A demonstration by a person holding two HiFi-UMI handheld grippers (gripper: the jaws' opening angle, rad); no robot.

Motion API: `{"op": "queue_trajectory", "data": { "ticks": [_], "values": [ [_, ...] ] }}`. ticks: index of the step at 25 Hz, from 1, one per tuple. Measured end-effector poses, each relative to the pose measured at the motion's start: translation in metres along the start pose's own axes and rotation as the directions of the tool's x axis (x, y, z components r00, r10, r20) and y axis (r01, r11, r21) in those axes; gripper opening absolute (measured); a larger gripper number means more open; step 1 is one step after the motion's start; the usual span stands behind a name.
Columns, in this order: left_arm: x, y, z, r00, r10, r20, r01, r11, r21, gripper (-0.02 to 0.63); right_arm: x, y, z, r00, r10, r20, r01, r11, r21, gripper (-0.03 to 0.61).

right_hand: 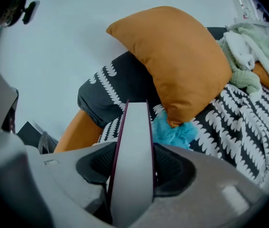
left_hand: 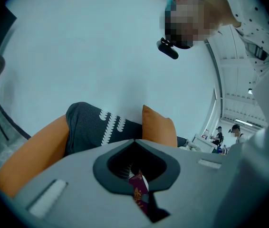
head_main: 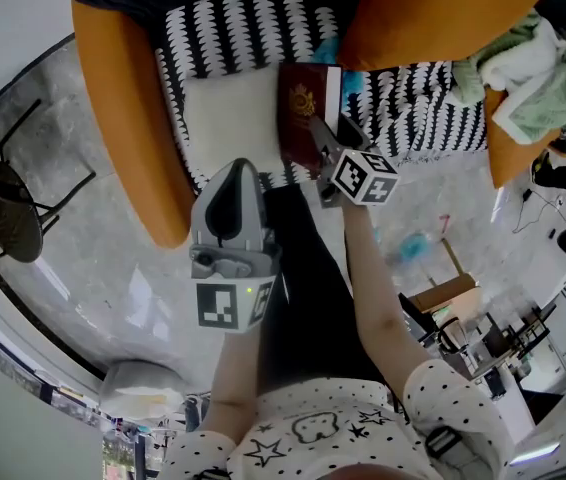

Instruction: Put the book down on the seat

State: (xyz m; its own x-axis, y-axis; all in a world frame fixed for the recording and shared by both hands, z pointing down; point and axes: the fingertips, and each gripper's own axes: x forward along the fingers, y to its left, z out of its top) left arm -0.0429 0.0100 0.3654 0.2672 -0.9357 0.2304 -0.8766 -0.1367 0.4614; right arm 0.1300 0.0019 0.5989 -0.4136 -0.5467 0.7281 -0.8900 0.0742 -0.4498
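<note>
The right claw (head_main: 319,136) is clamped on the book (head_main: 305,106), its two sides pressing the dark red covers with the pale page edge showing between them in the right gripper view. In the head view the book sits at upper centre of the frame, over the black-and-white patterned seat (head_main: 428,118). Its long axis runs up the frame toward the chair back and the orange cushion (head_main: 433,13). Whether it already touches the seat cannot be told. The seat lies directly beyond the book, so the move probably calls only for lowering and letting go. The left claw (head_main: 241,170) hangs nearer the person, tips together, holding nothing.
</note>
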Motion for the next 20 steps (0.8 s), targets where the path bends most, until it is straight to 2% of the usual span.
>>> {"op": "queue_trajectory", "data": {
  "ticks": [8, 17, 20],
  "values": [
    [0.001, 0.002, -0.003, 1.000, -0.002, -0.010, 0.002, 1.000, 0.004, 0.002, -0.005, -0.020, 0.000, 0.999, -0.041, -0.005, 0.041, 0.999, -0.031, 0.225],
    [0.001, 0.005, 0.000, 1.000, -0.005, -0.013, 0.005, 1.000, 0.004, 0.002, -0.004, -0.037, 0.001, 0.998, -0.053, -0.019, 0.052, 0.998, -0.041, 0.233],
    [0.001, 0.005, 0.000, 1.000, -0.009, -0.009, 0.009, 1.000, 0.002, 0.002, -0.002, -0.044, 0.002, 0.999, -0.034, -0.010, 0.034, 0.999, -0.035, 0.235]
  ]
}}
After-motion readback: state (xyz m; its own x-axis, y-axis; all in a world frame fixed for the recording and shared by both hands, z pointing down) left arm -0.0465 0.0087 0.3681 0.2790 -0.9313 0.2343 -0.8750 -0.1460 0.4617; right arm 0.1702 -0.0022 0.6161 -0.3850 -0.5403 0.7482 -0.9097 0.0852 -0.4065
